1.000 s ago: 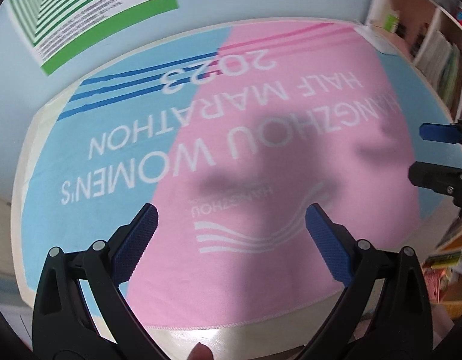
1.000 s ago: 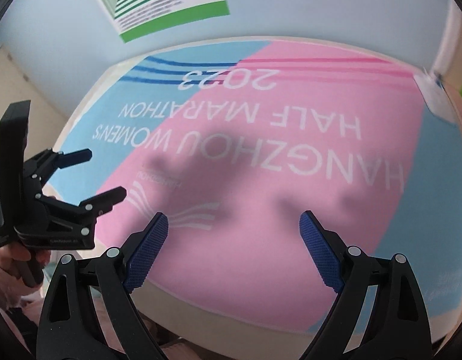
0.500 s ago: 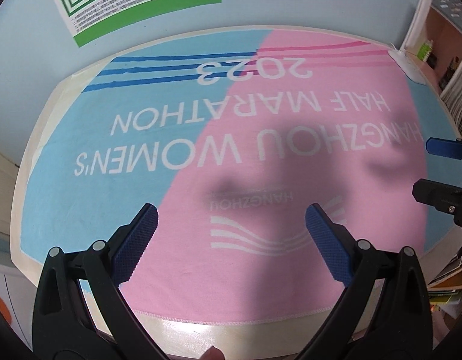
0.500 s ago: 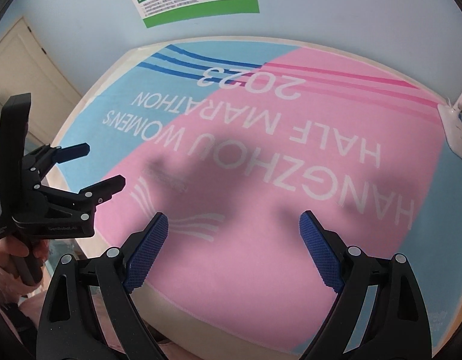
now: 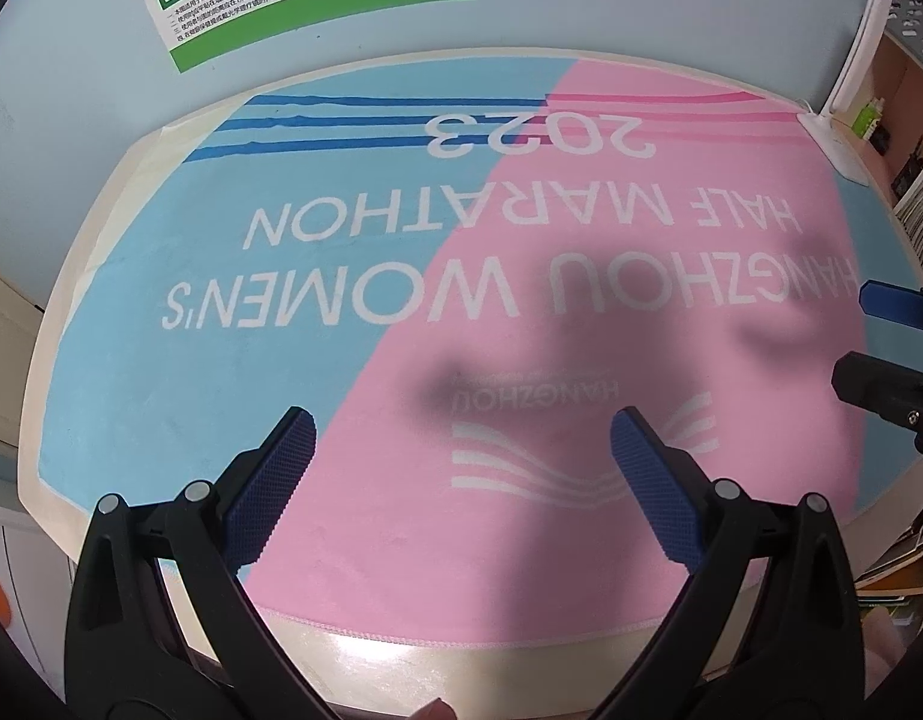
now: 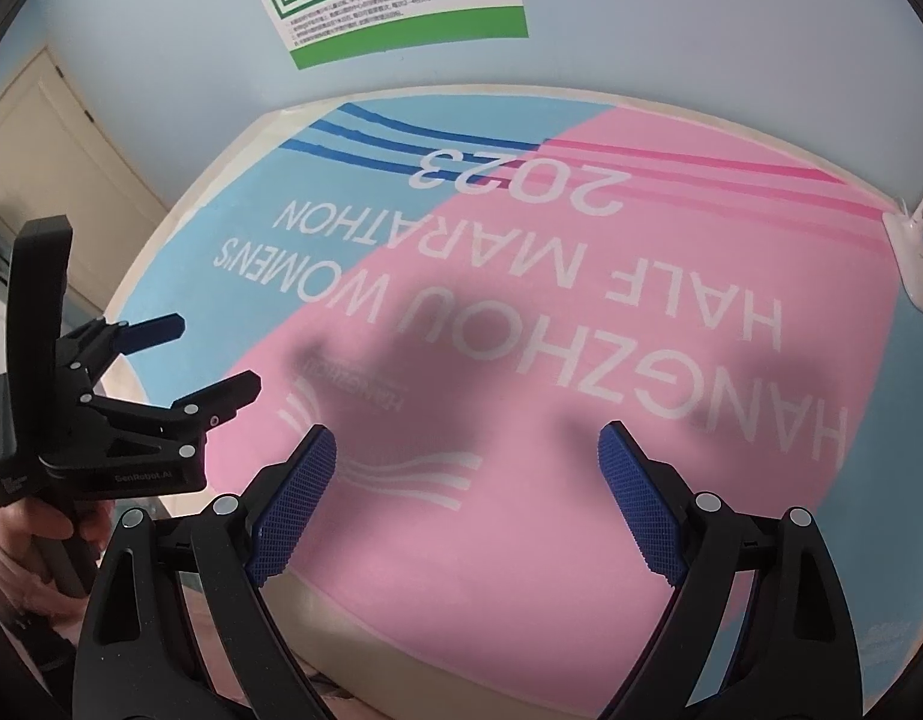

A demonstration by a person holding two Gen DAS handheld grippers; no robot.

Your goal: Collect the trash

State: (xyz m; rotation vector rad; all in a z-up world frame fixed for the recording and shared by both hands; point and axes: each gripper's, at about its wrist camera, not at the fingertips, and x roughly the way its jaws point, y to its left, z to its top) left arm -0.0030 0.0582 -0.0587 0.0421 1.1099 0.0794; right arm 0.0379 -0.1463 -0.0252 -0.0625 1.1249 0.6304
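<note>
Tools first: my left tool point(image 5: 461, 456) and right tool point(image 6: 467, 468) both hang spread wide with nothing between the blue pads, side by side above the counter point(image 5: 365, 654). I can't spot any trash from either wrist view, so no long axis or look to report. Under them lies a pink and blue towel point(image 5: 581, 516) reading "HANGZHOU WOMEN'S HALF MARATHON 2023", upside down to me. Further out, a green-striped poster point(image 6: 401, 6) on the wall; its small print is unreadable.
</note>
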